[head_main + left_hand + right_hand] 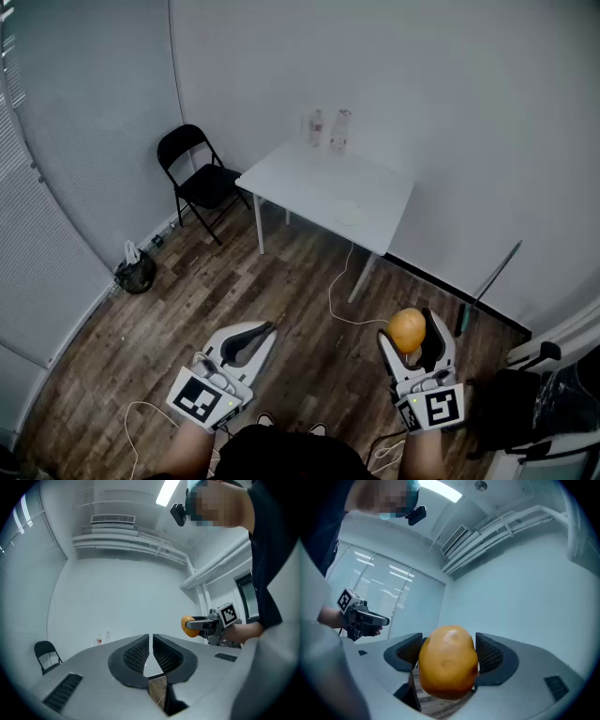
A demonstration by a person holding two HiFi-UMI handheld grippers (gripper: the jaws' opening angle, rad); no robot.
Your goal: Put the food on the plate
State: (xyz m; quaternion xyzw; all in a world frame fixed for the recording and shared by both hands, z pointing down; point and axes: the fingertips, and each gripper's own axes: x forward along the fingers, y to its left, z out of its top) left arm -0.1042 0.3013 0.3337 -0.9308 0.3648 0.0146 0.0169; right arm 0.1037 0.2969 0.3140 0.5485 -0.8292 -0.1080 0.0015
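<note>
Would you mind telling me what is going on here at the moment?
A person stands on the wood floor, some way from the white table, with a gripper in each hand. The right gripper has its jaws closed on a round orange piece of food. The left gripper is empty, jaws together. The table holds only two bottles and what looks like a small plate.

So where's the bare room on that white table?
Nearly all of the white rectangular table: everything between the two clear plastic bottles at its far edge and the pale round plate near its front edge. Nowhere is crowded.
</note>
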